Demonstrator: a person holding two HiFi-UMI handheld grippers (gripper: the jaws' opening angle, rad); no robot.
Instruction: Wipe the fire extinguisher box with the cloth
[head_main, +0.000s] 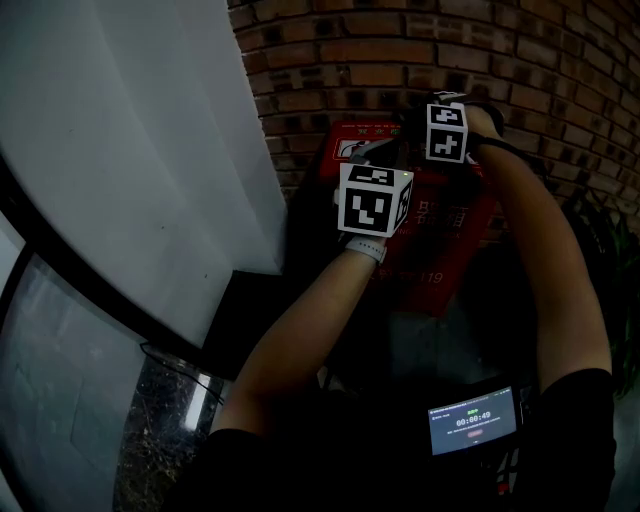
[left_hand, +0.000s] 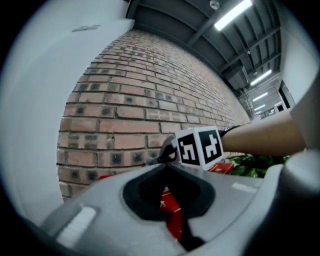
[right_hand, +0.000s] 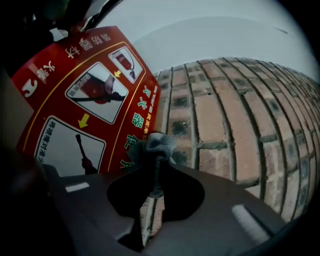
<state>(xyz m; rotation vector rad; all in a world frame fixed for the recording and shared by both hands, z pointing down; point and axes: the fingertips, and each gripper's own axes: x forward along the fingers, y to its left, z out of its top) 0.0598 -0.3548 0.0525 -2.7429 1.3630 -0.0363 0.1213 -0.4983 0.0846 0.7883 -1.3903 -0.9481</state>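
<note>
Right gripper (right_hand: 156, 167) is pinching a small crumpled grey cloth (right_hand: 156, 144) at the far top edge of the red fire extinguisher box with printed instruction panels (right_hand: 95, 85), just beside the brown brick wall (right_hand: 230, 125). Left gripper (left_hand: 165, 161) is sitting pressed together and empty, nearer and to the left. Risk: the cloth is held thinly, so it is likely slipping out once dragged, leaving bare jaws scraping the box.

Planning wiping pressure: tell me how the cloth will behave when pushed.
The cloth bunches into a crumpled tuft past the right gripper, so it is probably soft and floppy. Pinched thin, it likely weighs little and should flatten against the box.
</note>
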